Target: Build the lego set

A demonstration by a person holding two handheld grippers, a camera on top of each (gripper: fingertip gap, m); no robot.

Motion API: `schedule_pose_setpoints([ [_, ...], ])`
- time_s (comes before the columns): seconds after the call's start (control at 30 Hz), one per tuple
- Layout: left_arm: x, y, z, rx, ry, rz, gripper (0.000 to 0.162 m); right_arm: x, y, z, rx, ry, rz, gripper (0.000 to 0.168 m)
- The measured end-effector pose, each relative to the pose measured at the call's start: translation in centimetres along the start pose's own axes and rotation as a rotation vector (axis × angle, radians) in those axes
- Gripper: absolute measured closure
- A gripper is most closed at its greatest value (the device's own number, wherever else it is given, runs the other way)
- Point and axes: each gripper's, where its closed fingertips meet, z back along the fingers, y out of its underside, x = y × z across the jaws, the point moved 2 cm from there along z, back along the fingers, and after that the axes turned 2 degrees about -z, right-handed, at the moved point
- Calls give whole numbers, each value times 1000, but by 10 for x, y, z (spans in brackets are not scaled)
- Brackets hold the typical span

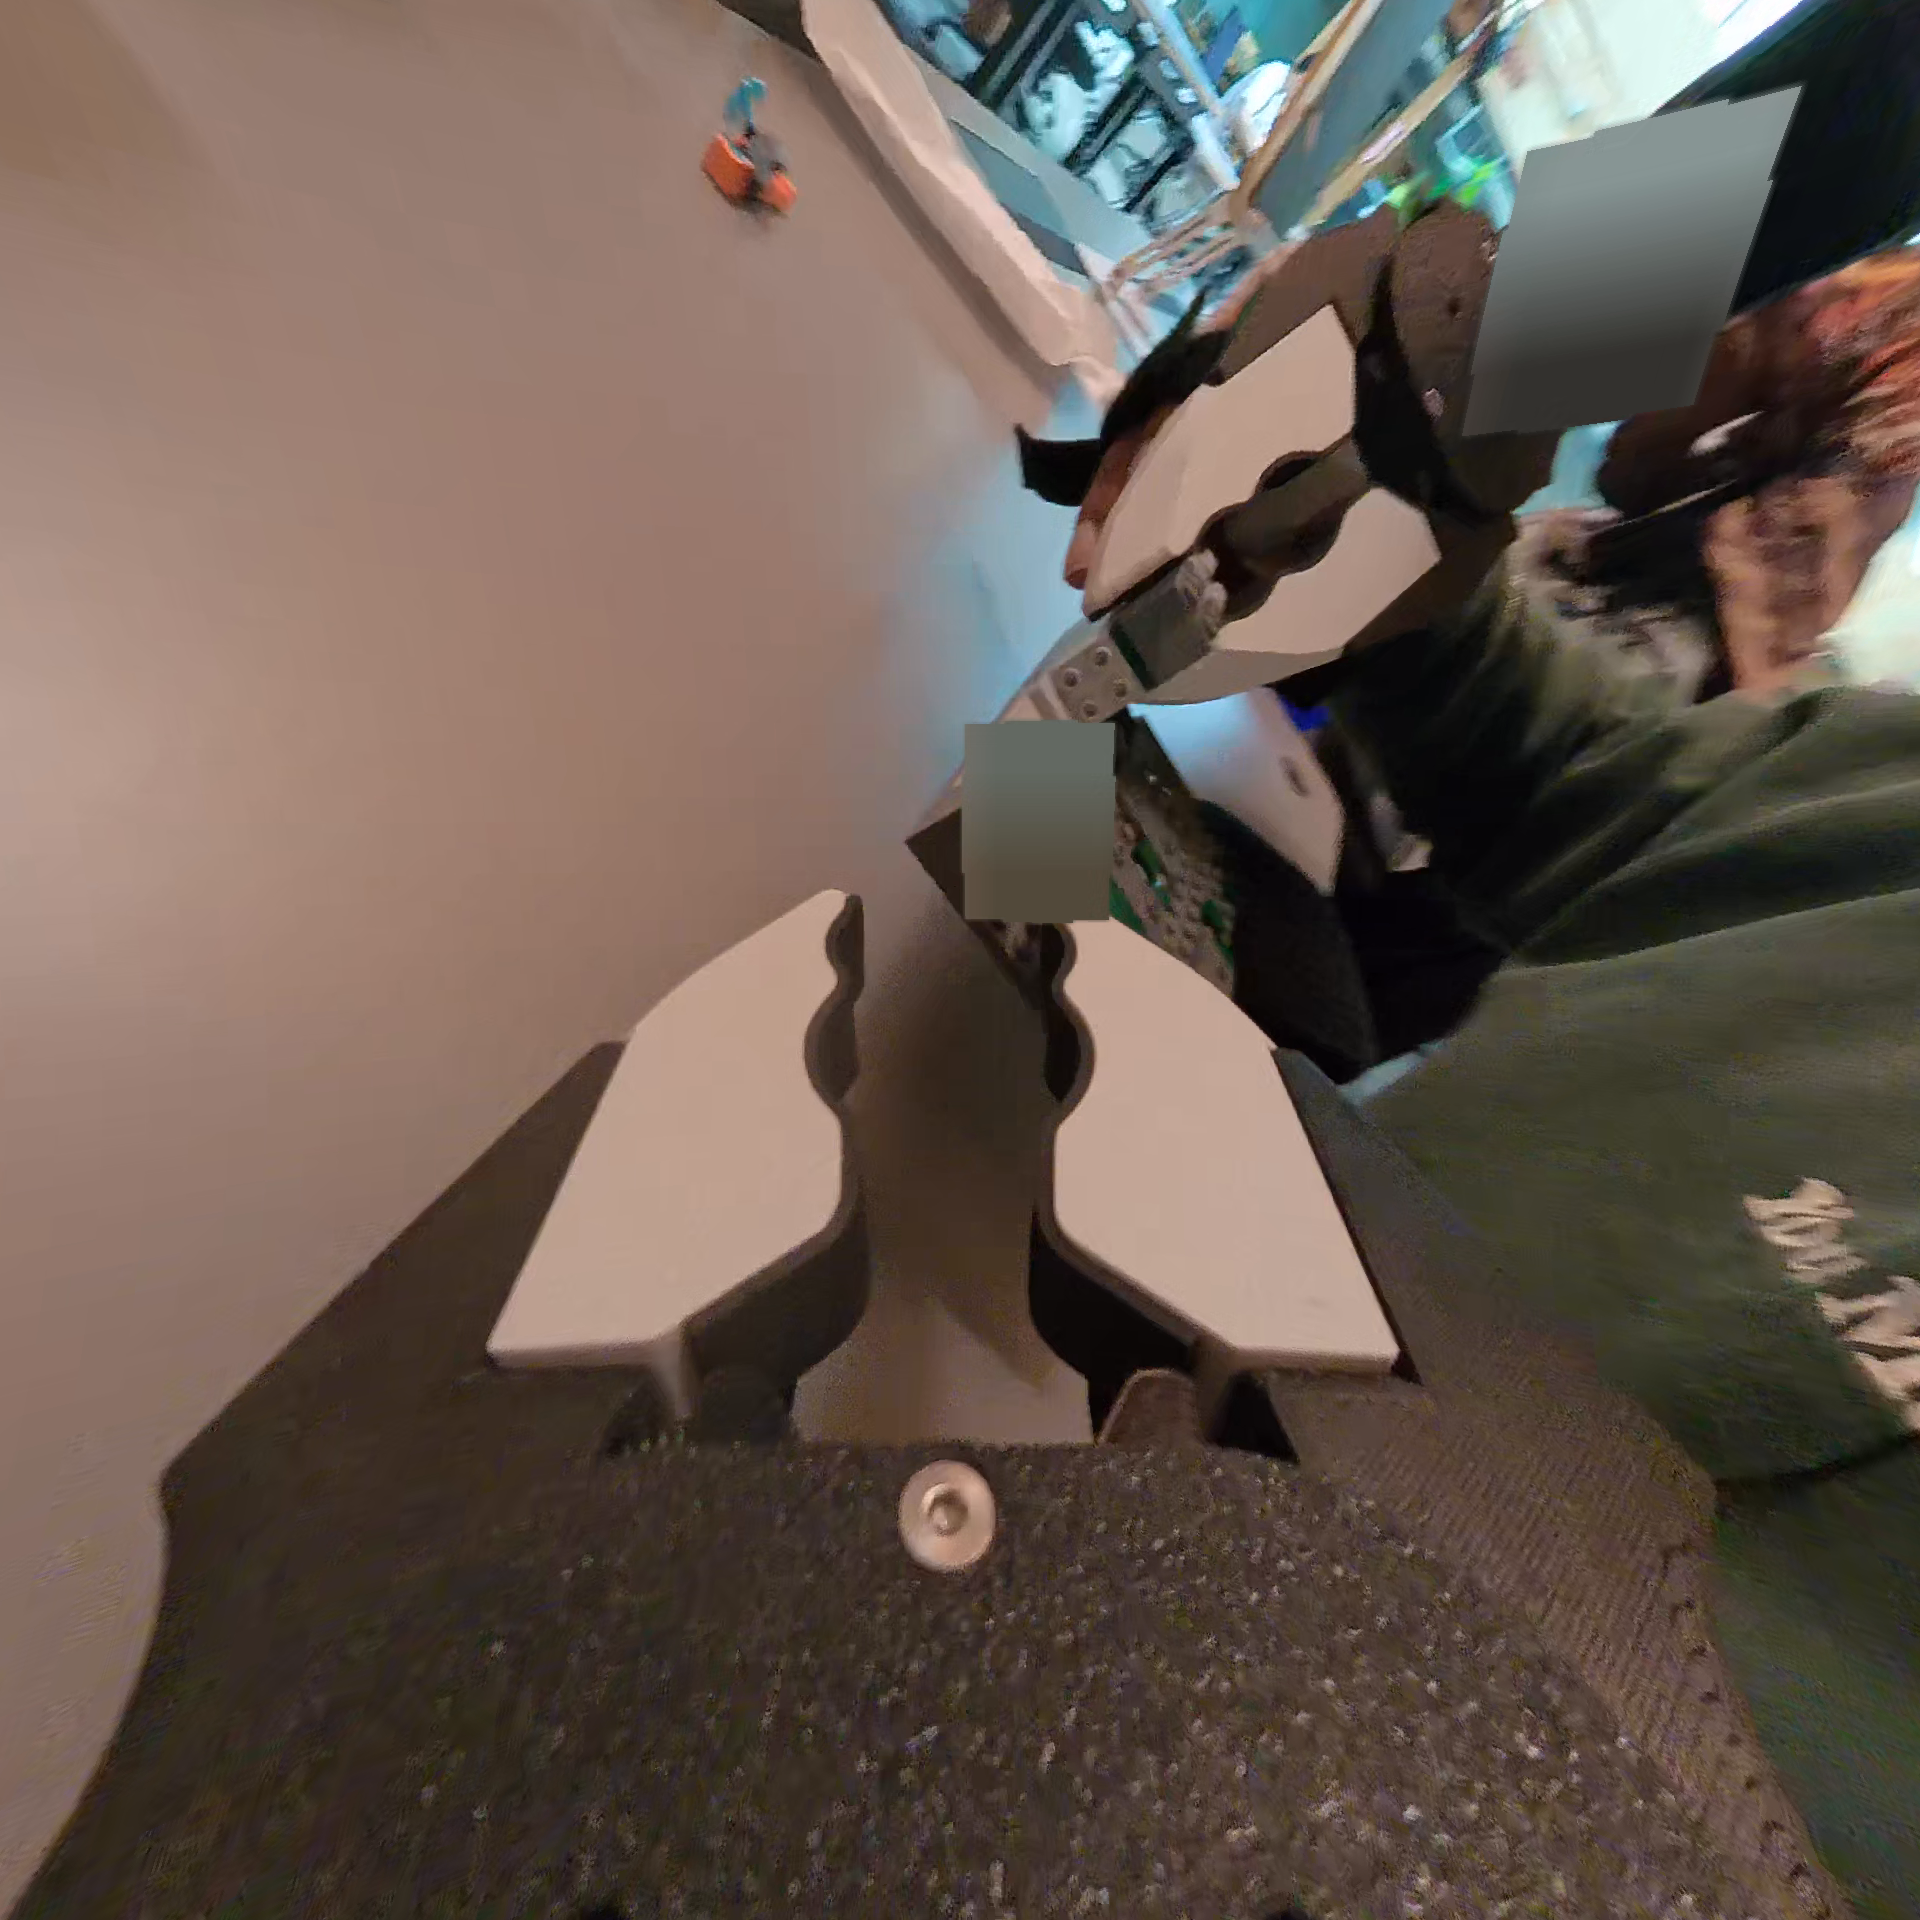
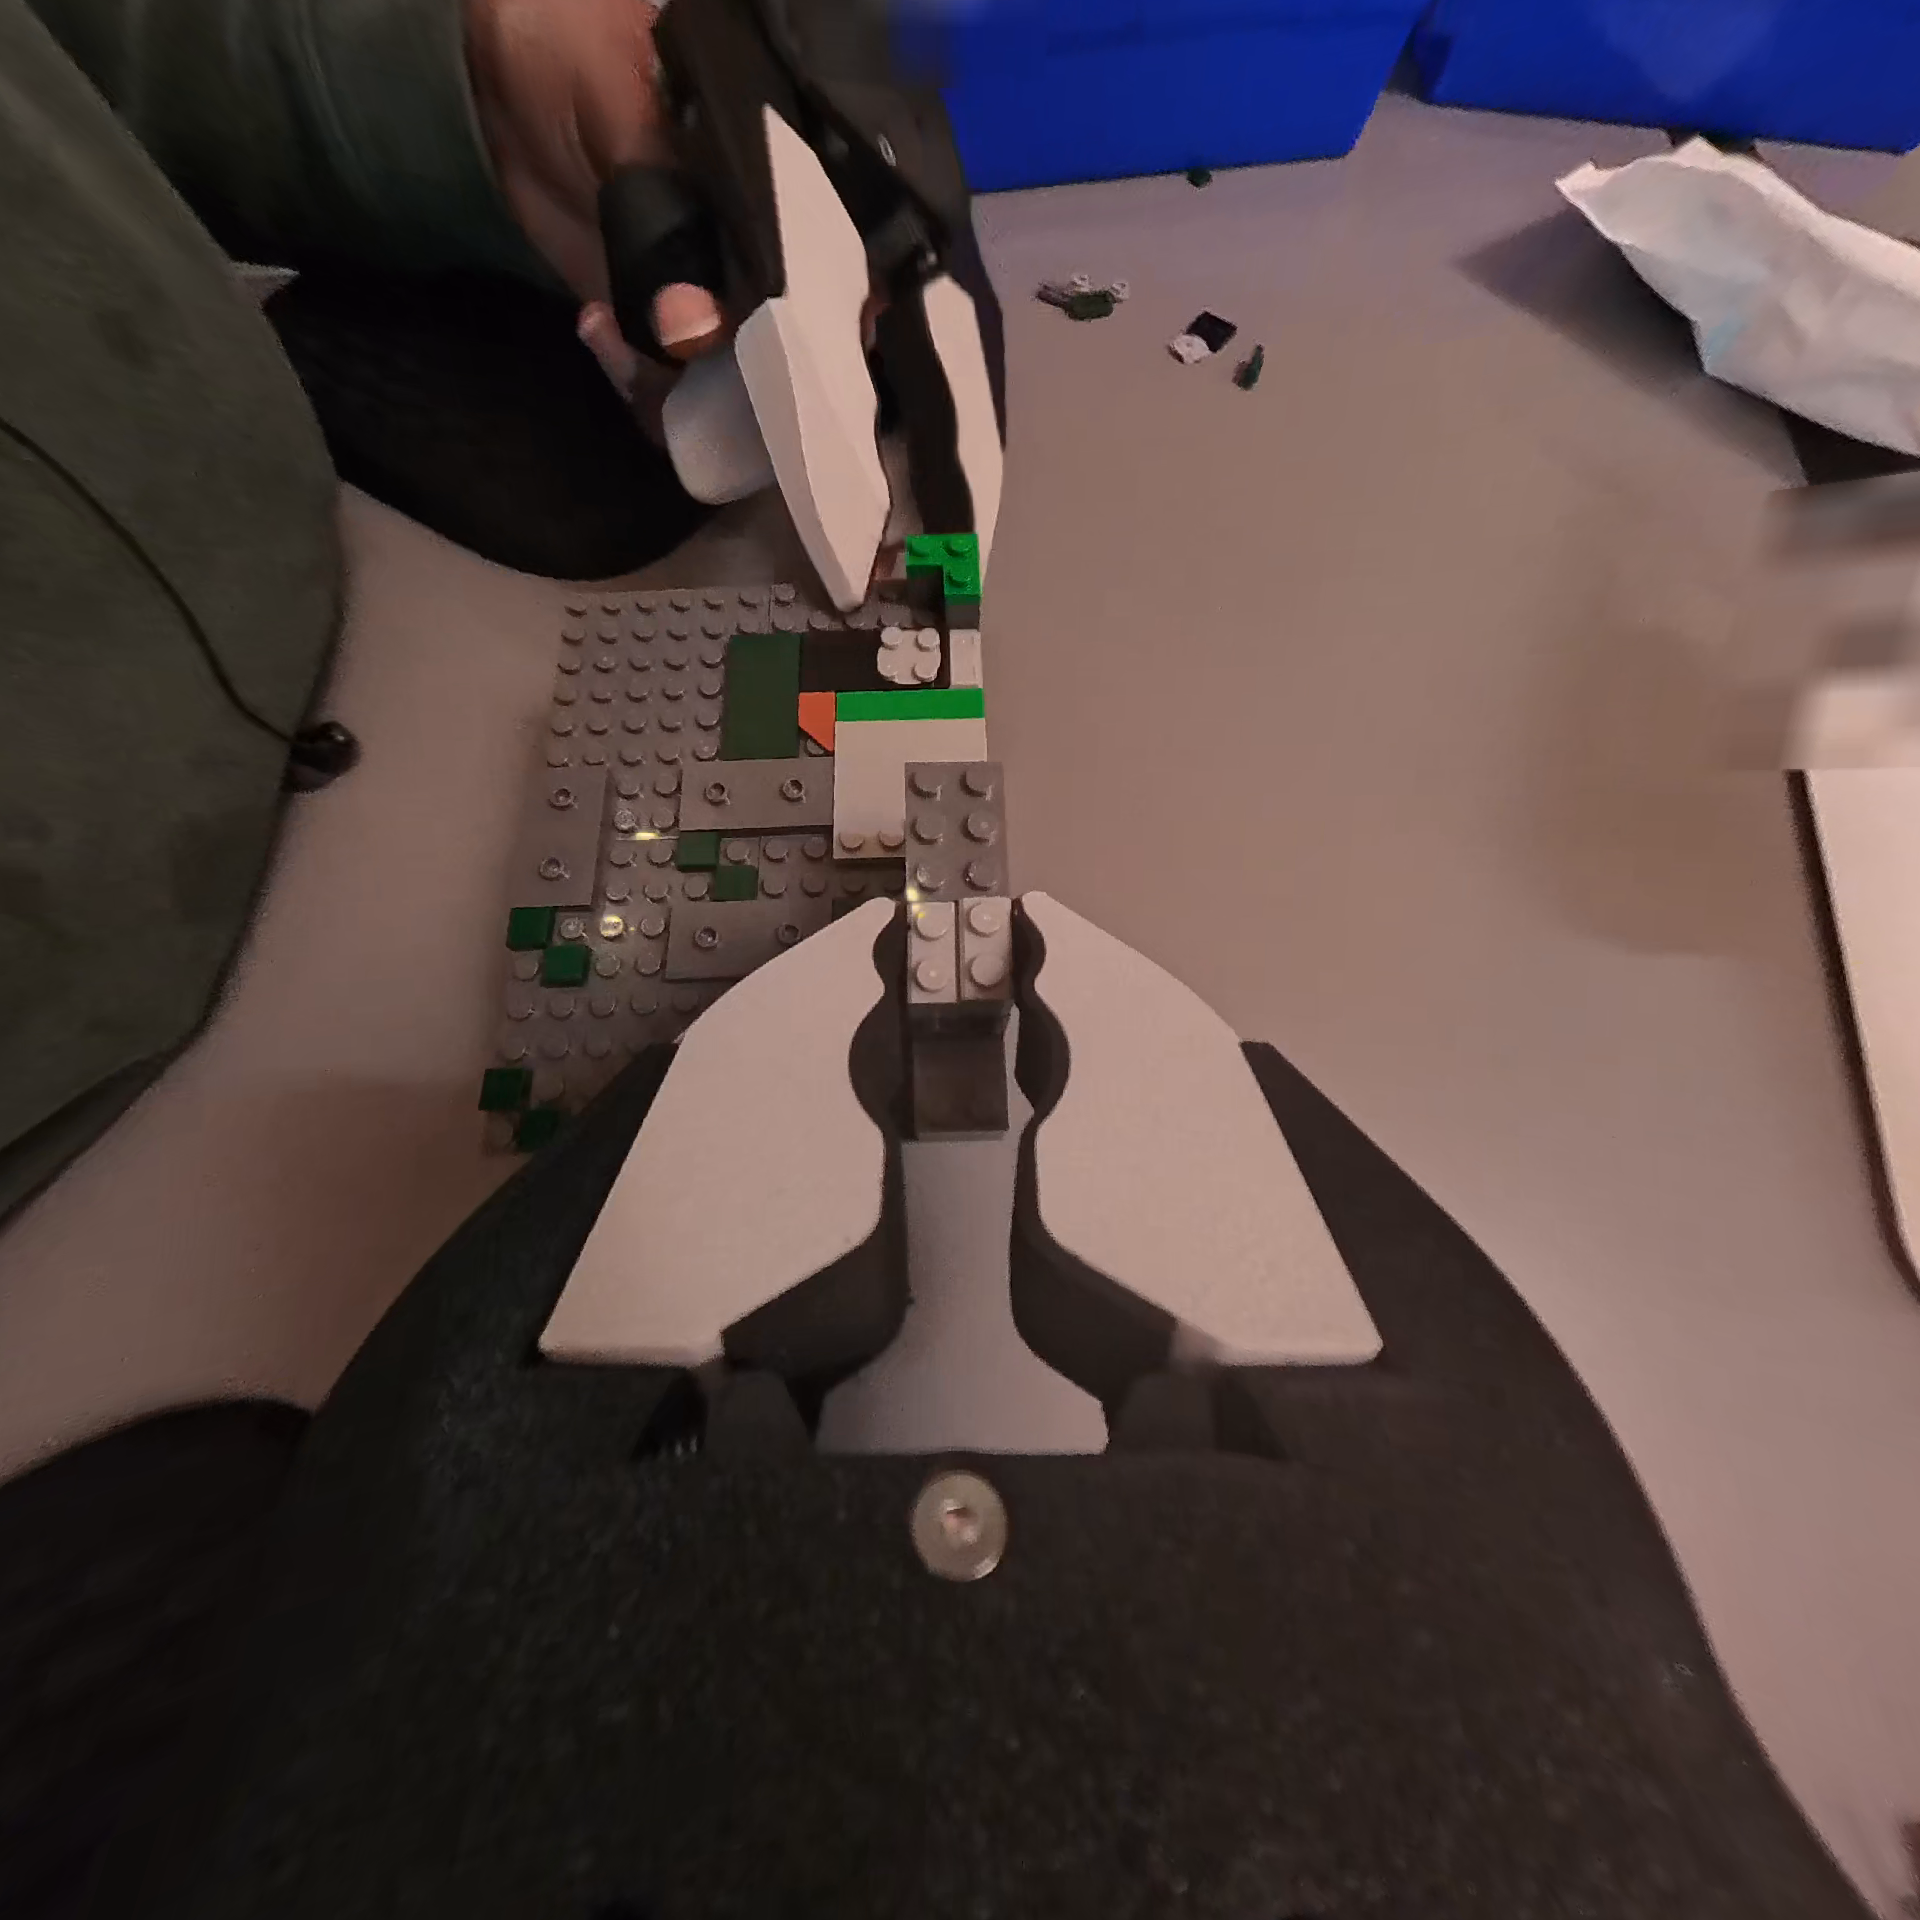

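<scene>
The right gripper [image 2: 958, 940] is clamped on a studded grey brick [image 2: 959, 961] at the near right edge of the grey baseplate [image 2: 623, 748]; bare table [image 2: 1351, 831] lies right. At the far edge, the left gripper [image 2: 914, 582] has its fingers apart, empty. Only the left wrist view shows an orange piece [image 1: 746, 171] far off.

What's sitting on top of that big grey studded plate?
On the grey plate sit dark green, bright green, white and orange tiles and grey blocks. The right gripper hides its near corner.

Pale jaws, speckled black body [image 2: 956, 1714], green sleeve [image 1: 1662, 1039].
</scene>
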Motion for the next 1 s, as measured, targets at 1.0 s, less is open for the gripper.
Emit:
schedule_pose_setpoints([
  [1.0, -38, 18, 2, -115, 405, 555, 156, 31, -31, 23, 59, -142, -105, 127],
])
